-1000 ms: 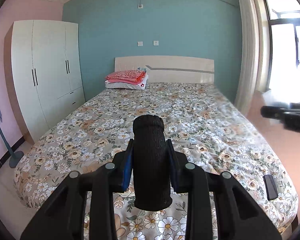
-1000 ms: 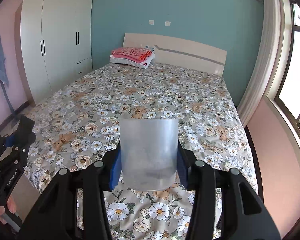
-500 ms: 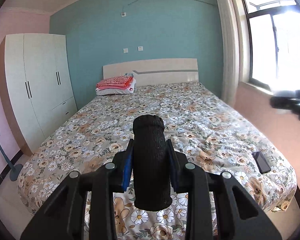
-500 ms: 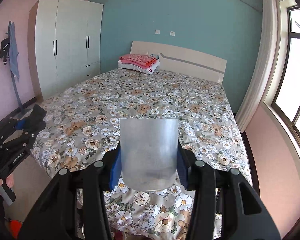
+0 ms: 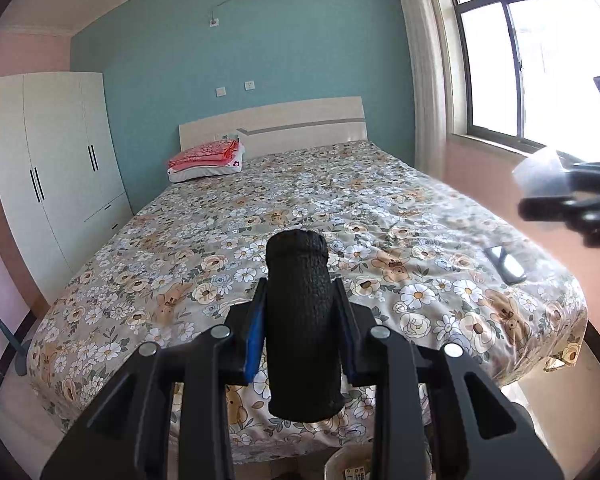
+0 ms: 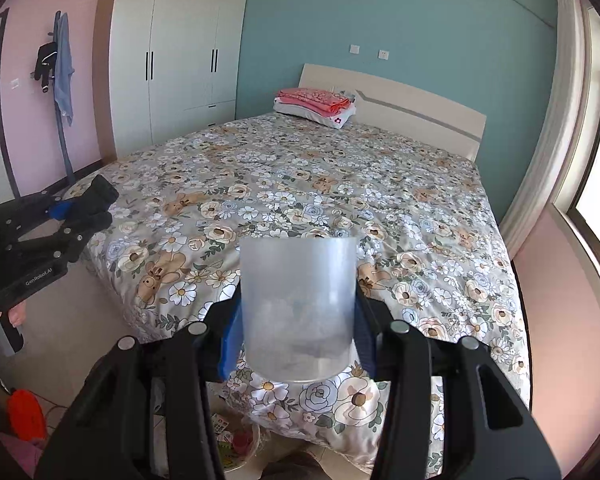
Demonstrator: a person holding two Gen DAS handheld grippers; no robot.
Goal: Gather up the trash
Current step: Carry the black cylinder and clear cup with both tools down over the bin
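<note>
The left claw (image 5: pixel 300 332) is closed on a black tube (image 5: pixel 299 320), held upright between blue-lined pads; the tube is cylindrical with a rough, pebbled surface that looks like foam or rubber. The right claw (image 6: pixel 298 320) is clamped on a frosted plastic cup (image 6: pixel 298 308), a translucent, slightly tapered cylinder with a smooth wall and its open rim upward. Both items hang clear of the bed (image 5: pixel 340 208), above its foot edge.

Judgement: both pieces of trash are collected and in carriage; the step in hand is delivery to a bin. A light-coloured waste bin (image 6: pixel 240 444), holding coloured wrappers, stands on the floor below the claws at the foot of the bed. The next move calls for lowering each claw over the bin mouth and releasing, one item at a time, since the opening appears narrow.

The bed carries a soft floral cover, slightly rumpled. A flat dark phone (image 5: pixel 505 265) lies near its right edge; it is probably not trash. Folded pink bedding (image 5: pixel 206 157) rests at the headboard.
</note>
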